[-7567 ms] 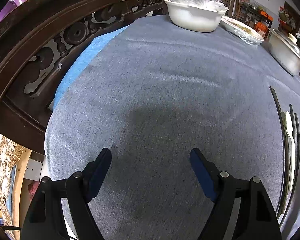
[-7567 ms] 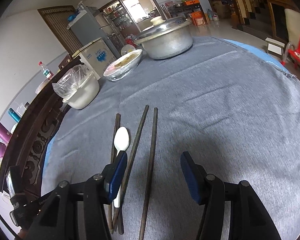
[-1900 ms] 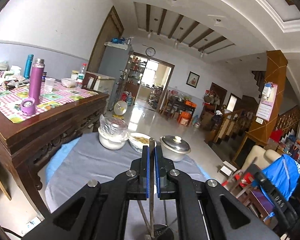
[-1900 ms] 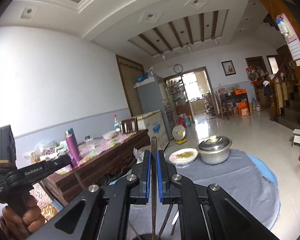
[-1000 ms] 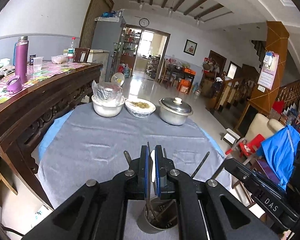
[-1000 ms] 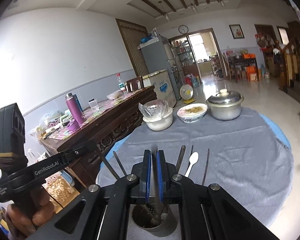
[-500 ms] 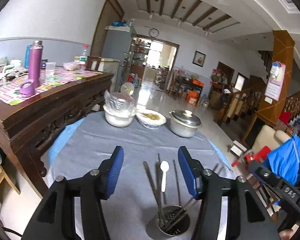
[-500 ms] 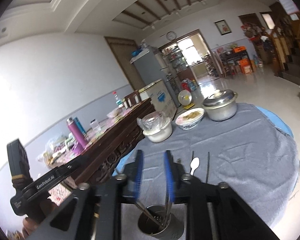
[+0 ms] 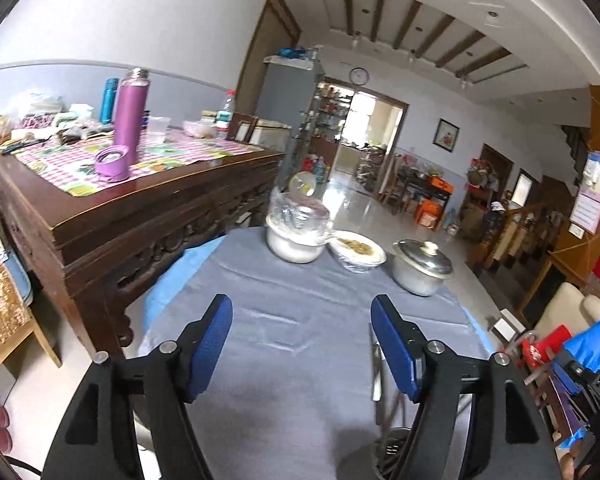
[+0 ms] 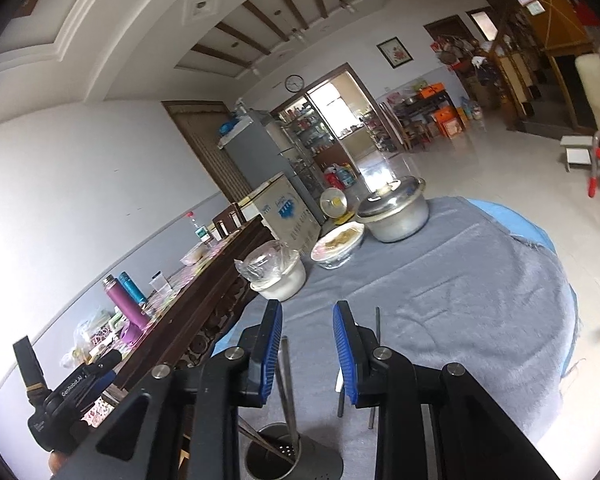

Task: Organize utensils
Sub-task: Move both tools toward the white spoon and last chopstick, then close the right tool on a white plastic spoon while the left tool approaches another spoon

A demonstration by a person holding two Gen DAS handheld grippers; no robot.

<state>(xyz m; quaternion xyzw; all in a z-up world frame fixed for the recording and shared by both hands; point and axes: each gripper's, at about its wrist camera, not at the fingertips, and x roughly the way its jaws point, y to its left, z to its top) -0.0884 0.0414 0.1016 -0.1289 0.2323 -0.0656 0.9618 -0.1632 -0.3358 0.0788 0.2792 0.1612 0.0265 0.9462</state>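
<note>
A perforated metal utensil holder (image 10: 278, 454) stands on the grey tablecloth (image 10: 460, 300) below my right gripper (image 10: 306, 350), with dark chopsticks (image 10: 287, 376) standing in it. My right gripper is open and empty above the holder. More chopsticks (image 10: 377, 336) lie on the cloth behind it. In the left wrist view the holder (image 9: 392, 446) shows at the bottom right, partly hidden by the right finger. My left gripper (image 9: 302, 346) is wide open and empty over bare cloth, left of the holder.
A white bowl under plastic (image 9: 294, 240), a covered dish of food (image 9: 356, 250) and a lidded metal pot (image 9: 420, 268) stand at the table's far edge. A dark carved wooden cabinet (image 9: 120, 220) with a purple flask (image 9: 128, 118) stands close on the left.
Both grippers opened and let their chopsticks drop into the holder. The left gripper has since swung left and up; the right gripper tilted and its jaws widened.
</note>
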